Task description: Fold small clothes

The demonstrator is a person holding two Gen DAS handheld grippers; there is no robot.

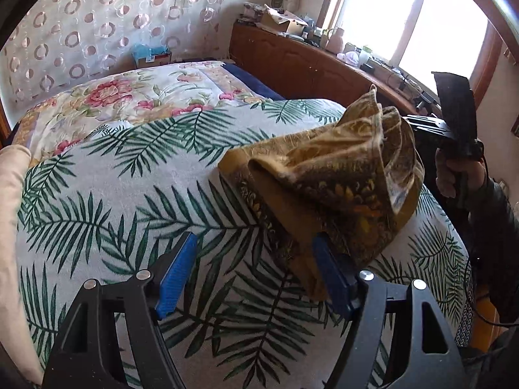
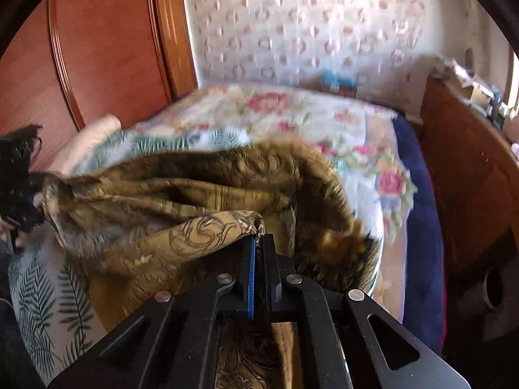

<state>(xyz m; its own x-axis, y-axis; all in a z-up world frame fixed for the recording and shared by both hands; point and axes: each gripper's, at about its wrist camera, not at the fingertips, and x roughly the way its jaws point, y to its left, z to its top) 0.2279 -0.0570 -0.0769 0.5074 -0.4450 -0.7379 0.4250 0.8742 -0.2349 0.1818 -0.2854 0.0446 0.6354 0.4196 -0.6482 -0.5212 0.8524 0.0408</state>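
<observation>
R gripper (image 2: 258, 243) pinches brown cloth (image 2: 201, 201); L gripper (image 1: 249, 259) open.

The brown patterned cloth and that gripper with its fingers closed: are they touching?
Touching. The right wrist view shows the right gripper with its fingers pinched shut on a corner of the brown patterned cloth.

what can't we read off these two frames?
- Left wrist: part of the brown cloth near the right pad is hidden behind that pad.
- Left wrist: right tongs' tips are behind the cloth's bunched folds.
- Right wrist: cloth's far edge is motion-blurred.
- Right wrist: left tongs are cut by the frame edge.
</observation>
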